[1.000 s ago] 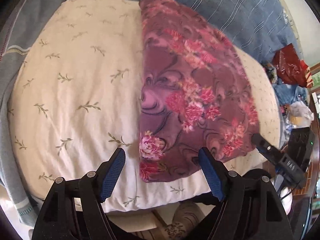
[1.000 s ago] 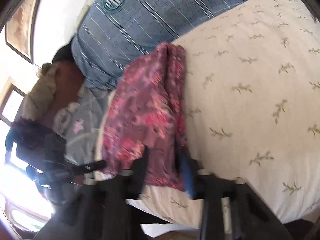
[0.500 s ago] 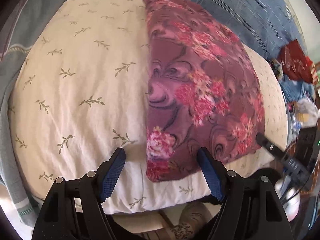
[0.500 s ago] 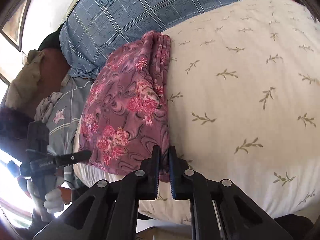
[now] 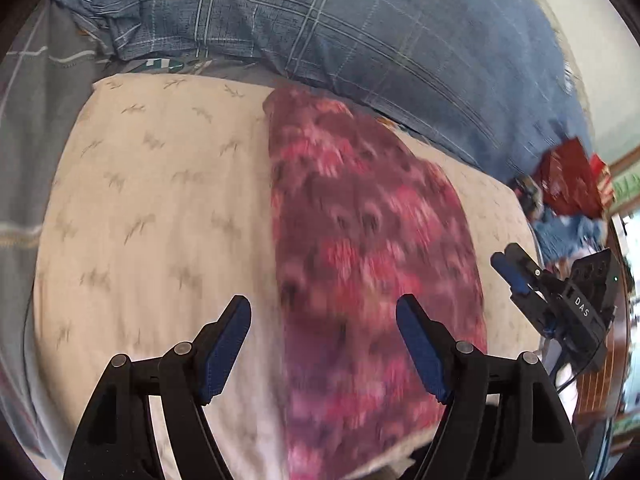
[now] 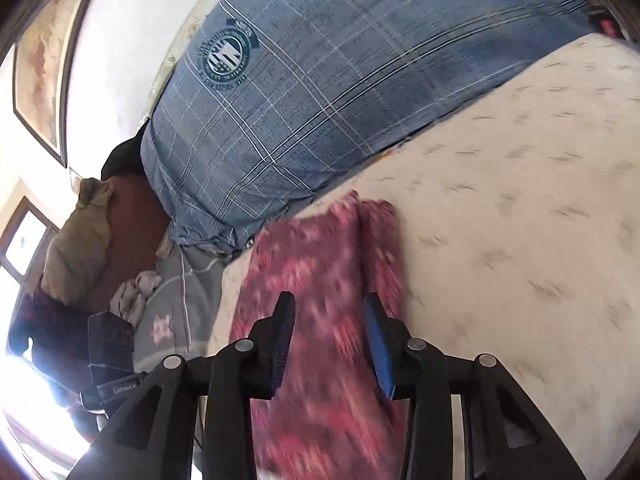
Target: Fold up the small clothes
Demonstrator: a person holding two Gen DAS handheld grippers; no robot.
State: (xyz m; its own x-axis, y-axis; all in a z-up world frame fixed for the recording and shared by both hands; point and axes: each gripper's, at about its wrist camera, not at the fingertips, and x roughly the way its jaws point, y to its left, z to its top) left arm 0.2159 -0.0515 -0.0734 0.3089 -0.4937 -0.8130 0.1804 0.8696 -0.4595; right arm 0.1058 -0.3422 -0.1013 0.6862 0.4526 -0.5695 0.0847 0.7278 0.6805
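Note:
A purple garment with pink flowers point(image 5: 360, 248) lies folded in a long strip on a cream pillow with a leaf print point(image 5: 152, 208). My left gripper point(image 5: 324, 344) is open and empty, above the garment's near end and left edge. My right gripper point(image 6: 328, 340) is open and empty over the near part of the garment point(image 6: 324, 264). It also shows in the left wrist view point(image 5: 516, 268) at the pillow's right edge. Both views are blurred by motion.
A blue checked pillow point(image 5: 360, 28) lies behind the cream pillow point(image 6: 520, 216); in the right wrist view its round logo point(image 6: 226, 54) shows. Grey bedding point(image 5: 24, 140) is at the left. Red bags and clutter point(image 5: 568, 176) are at the right.
My right gripper was shut at the garment's near edge and has opened. Both grippers have pulled back and tilted up, so more of the blue pillow shows. The garment lies still.

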